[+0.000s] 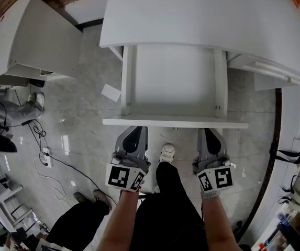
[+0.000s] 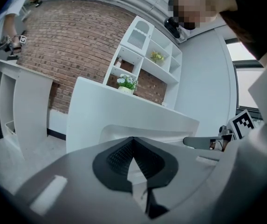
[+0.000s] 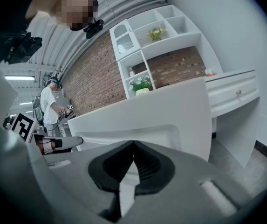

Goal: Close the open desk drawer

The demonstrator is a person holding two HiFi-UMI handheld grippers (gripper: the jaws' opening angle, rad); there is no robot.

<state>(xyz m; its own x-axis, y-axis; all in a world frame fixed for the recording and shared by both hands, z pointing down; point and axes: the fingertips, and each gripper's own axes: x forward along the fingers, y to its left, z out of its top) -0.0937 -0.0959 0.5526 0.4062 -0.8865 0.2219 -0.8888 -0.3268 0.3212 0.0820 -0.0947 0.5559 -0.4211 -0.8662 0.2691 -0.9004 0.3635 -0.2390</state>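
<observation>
- Find the open desk drawer (image 1: 175, 80) pulled far out from under the white desk (image 1: 202, 14), toward the person, with nothing visible in its bed.
- Expect a stiff, boxy panel piece, light while empty and riding on side rails. Likely to glide easily, and to skew if pushed at one end only.
- No need to grasp anything: press flat against the drawer front (image 1: 176, 122), with one push point toward each end, as now lined up.
- Read the left gripper (image 1: 133, 130) as clenched on nothing, tips met in the left gripper view (image 2: 133, 140), nose at the left part of the front.
- Read the right gripper (image 1: 208, 133) likewise as closed and empty, tips together in the right gripper view (image 3: 133, 143), nose at the right part of the front.
- Possibly touching the front already, possibly just short of it; hard to settle from the head view.
- Mind the front's ends, which overhang both side walls of the box. Smooth painted face, so a sideways slip of the tips seems possible.
- Nothing seen blocking the straight way inward, in the bed or along the rails.
- Note the person's shoe (image 1: 166, 153) on the floor between the two grippers, and a sheet of paper (image 1: 110, 92) on the floor left of the drawer, clear of its travel.
- Keep away from the closed side drawers (image 1: 267, 69) at the right, which stand apart from the path.
</observation>
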